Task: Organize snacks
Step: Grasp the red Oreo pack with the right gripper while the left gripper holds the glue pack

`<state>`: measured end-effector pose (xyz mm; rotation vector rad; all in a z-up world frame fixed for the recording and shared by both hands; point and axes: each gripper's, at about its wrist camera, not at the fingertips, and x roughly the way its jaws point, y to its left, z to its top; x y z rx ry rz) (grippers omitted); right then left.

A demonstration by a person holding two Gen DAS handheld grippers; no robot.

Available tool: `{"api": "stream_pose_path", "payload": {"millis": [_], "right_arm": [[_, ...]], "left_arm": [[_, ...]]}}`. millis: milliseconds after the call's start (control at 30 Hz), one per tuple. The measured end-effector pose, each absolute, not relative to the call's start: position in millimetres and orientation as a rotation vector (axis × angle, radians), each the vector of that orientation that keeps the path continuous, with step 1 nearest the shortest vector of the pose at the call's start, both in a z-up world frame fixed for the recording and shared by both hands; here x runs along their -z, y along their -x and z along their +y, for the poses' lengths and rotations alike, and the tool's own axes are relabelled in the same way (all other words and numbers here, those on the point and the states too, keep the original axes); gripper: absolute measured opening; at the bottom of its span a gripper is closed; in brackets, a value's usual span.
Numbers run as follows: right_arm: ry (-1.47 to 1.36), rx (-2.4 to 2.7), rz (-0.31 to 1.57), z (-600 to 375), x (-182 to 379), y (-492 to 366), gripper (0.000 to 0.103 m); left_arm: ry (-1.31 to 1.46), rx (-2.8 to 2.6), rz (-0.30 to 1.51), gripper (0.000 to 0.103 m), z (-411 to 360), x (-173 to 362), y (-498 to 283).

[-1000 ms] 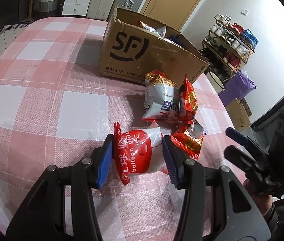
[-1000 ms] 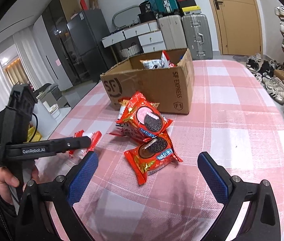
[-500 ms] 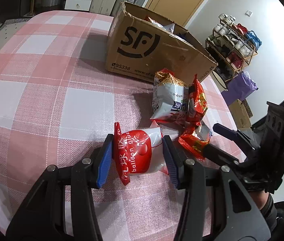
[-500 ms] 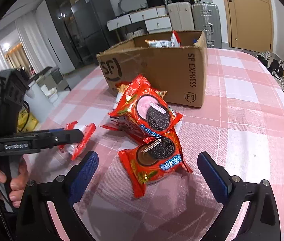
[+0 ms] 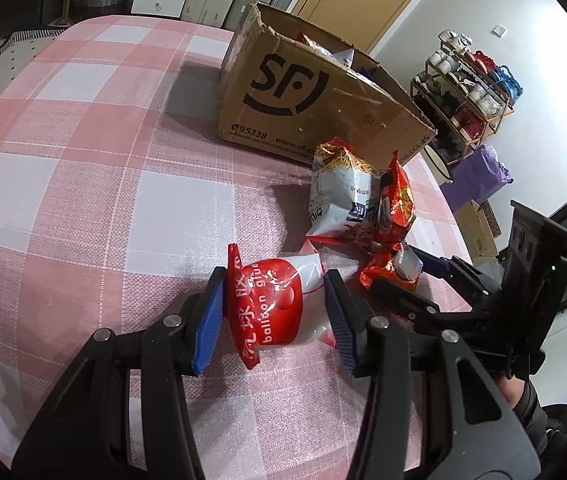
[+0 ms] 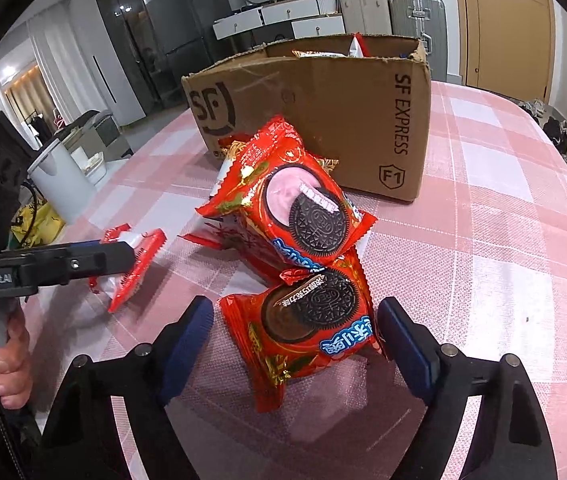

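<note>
Judging by the table, sorting was partly done: some snacks lay in the cardboard box (image 6: 363, 112), four packets remained outside. The left gripper (image 5: 275, 312) pinched the balloon-glue packet (image 5: 279, 304) just above the cloth. The right gripper (image 6: 295, 344) was closing around the nearest cookie packet (image 6: 307, 328), pads not yet pressing.

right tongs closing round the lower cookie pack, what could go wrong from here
1. The upper cookie pack leans on the lower cookie pack, so lifting the lower one may topple or drag it.
2. The right tongs are closing across a puffy wrapper, which may slip or crush the cookies.
3. The left tongs hold the balloon glue packet nearby; the tools could collide.
</note>
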<state>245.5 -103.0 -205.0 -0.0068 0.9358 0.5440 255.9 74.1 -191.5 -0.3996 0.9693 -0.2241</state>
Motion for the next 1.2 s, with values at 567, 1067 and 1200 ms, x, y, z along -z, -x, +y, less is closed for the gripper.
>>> {"api": "stream_pose_path", "payload": {"millis": [567,1067,1200], "right_arm": [[-0.034,-0.509,0.915,-115,206,-241,0.049],[-0.075,-0.513,0.898,-125,197,-227,0.049],[-0.090,-0.516,0.890,-130,194,-222,0.049]], "left_arm": [[0.382,0.225,0.954,0.045,73,186,-249],[0.366,0.217,0.947,0.045,72,180,-246],[0.363,0.216,0.946,0.045,72,179,-245]]}}
